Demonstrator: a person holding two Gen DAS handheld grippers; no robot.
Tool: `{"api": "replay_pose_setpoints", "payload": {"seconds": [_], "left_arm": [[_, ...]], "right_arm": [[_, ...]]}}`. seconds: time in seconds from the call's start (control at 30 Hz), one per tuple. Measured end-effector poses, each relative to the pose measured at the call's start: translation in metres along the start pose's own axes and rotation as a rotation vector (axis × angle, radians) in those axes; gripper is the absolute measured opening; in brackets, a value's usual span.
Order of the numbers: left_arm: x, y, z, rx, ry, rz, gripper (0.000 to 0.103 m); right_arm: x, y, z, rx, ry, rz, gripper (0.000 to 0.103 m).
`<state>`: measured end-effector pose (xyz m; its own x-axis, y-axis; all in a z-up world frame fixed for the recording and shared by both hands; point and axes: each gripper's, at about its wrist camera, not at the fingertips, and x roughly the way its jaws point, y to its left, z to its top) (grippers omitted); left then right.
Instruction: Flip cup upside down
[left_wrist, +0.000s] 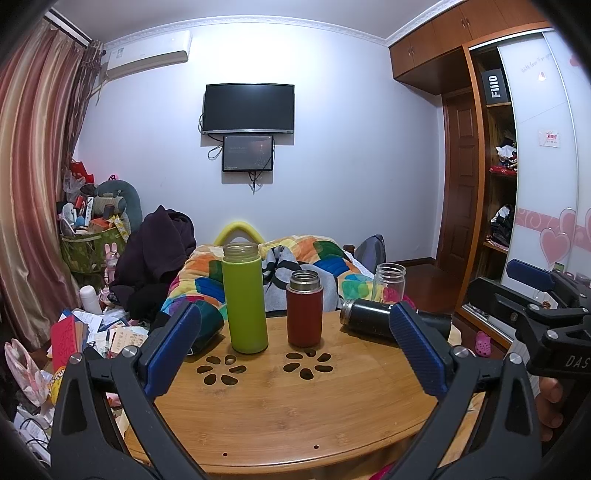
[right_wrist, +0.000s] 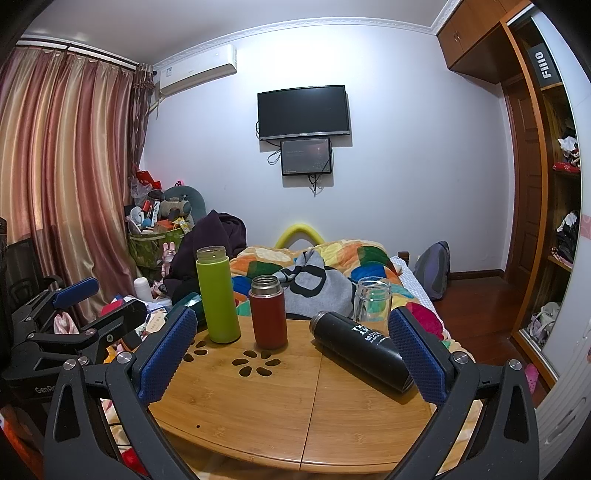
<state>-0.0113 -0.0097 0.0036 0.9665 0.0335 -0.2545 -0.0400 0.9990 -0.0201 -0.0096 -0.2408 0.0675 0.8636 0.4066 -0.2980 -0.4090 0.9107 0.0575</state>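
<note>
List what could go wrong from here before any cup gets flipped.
1. The black flask lies on its side near the table's right edge; a nudge from the open right claw might roll it off.
2. The green bottle and red cup stand close together, so grabbing one may topple the other.
3. The glass jar sits at the far edge, behind the flask, awkward to reach.
</note>
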Motion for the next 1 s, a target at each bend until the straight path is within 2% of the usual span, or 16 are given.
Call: {"api": "replay_pose_setpoints", "payload": {"seconds": [0.73,1.0], "left_arm": [[0.014,-0.005,-0.003,0.013,0.038,0.007,0.103],[0.045,-0.011,0.0,0.023,0.082,0.006,0.103]], "right_arm": [[0.005,-0.002,-0.004,0.012,0.01,0.01,0.103],[0.019,-0.022,-0.007,0.034,0.019,0.003,0.103]]}}
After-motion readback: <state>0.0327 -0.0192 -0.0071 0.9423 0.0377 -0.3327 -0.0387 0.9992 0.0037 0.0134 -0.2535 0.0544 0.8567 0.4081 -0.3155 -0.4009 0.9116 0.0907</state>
